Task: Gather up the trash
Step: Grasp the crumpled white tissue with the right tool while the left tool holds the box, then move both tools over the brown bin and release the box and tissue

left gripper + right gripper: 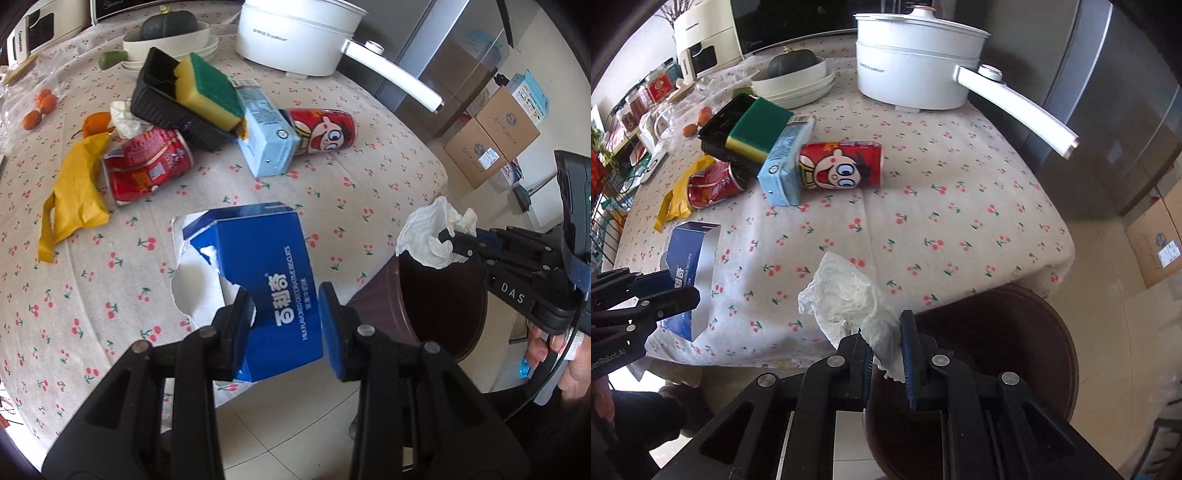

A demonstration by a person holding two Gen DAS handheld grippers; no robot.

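On the cherry-print worktop (155, 280) a yellow wrapper (75, 184) lies at the left, touching a dented red can (147, 166). Behind them a black tray (166, 99) carries a green-and-yellow sponge (210, 88), which leans on a pale blue carton (266, 133) beside a cartoon can (325, 129). Nearer, the left gripper (286, 314) has its jaws clamped on a blue biscuit box (269, 266), seemingly lifted at the worktop's edge. Rightward, the right gripper (884, 358) has its jaws pinched on a crumpled white tissue (846, 295) above a dark brown bin (997, 350).
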